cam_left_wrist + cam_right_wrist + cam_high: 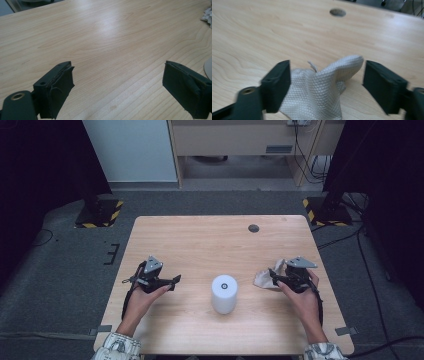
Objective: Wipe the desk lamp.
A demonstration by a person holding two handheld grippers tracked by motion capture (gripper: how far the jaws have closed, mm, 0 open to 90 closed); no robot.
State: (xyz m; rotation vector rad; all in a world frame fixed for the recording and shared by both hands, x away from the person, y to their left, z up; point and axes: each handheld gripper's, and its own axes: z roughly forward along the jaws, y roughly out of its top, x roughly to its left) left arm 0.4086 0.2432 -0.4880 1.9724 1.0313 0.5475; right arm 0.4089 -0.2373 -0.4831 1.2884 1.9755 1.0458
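Right tongs [325, 86] spread wide around a crumpled, diamond-embossed paper towel [322, 87] lying on the pale wood-grain bench [200, 240]; left tongs [117, 87] released, empty, beside a white cylindrical roll [223, 293].

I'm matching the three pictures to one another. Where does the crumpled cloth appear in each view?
High view: the cloth lies right of centre, at the right gripper.
Left gripper view: a white scrap at the top right edge, probably the cloth.
Right gripper view: bottom centre, between open jaws.
Shared landmark: the wooden table.
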